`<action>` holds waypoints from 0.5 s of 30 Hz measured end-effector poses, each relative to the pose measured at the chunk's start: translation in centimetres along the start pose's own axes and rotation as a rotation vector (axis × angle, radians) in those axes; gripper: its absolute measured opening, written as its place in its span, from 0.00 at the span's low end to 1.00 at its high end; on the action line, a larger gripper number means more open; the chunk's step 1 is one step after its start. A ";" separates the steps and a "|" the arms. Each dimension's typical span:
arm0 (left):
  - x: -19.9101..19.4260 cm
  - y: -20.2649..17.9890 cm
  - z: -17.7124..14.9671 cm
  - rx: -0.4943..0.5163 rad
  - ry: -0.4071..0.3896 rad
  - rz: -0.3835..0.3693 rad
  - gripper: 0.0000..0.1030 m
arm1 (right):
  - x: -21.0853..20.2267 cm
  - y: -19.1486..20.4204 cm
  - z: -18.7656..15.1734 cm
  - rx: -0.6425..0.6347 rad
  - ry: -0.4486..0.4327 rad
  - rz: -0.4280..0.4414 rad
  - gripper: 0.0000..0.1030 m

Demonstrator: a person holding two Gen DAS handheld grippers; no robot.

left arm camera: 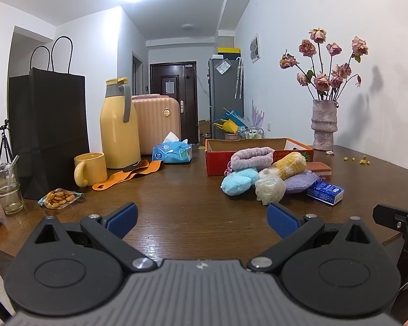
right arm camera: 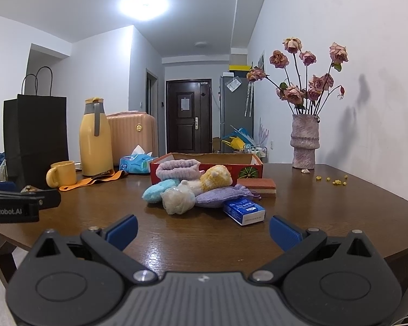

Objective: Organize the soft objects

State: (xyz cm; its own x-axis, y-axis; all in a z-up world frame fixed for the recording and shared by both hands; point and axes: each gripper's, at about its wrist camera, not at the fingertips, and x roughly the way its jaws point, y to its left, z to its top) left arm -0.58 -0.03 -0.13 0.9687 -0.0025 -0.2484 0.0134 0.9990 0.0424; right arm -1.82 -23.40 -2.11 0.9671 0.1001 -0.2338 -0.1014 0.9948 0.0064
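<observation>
Heap of soft objects on the surface before the red box, straight ahead of the right gripper, right of the left gripper; both jaws wide, empty.

A dark brown wood-grain table carries a pile of soft things: a lilac ribbed plush headband, a sky-blue fluffy pad, a cream mesh bath puff, a yellow-and-white plush toy, and a lavender knitted pouch. Beside them lie a blue-and-white tissue packet and an orange sponge with a yellow base. The shallow cardboard box is red with a green pumpkin print. Further left stand a yellow mug, a yellow jug with a grey handle, and a black paper bag. The vase is mottled pinkish-grey, with faded pink roses.
</observation>
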 end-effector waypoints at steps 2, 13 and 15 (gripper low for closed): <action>0.1 0.0 0.1 -0.002 0.002 -0.001 1.00 | 0.0 0.1 0.0 -0.001 0.000 0.000 1.00; 0.6 -0.3 -0.1 0.004 0.016 0.000 1.00 | 0.4 -0.1 -0.3 0.003 0.003 0.006 1.00; 1.5 -0.1 0.2 0.007 0.016 0.008 1.00 | 0.9 -0.3 -0.1 -0.003 -0.017 0.008 1.00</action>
State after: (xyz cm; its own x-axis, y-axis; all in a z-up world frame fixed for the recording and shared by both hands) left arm 0.96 -0.18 -0.34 0.9646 0.0063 -0.2636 0.0075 0.9987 0.0513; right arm -0.94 -23.60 -2.43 0.9700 0.1088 -0.2174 -0.1104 0.9939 0.0049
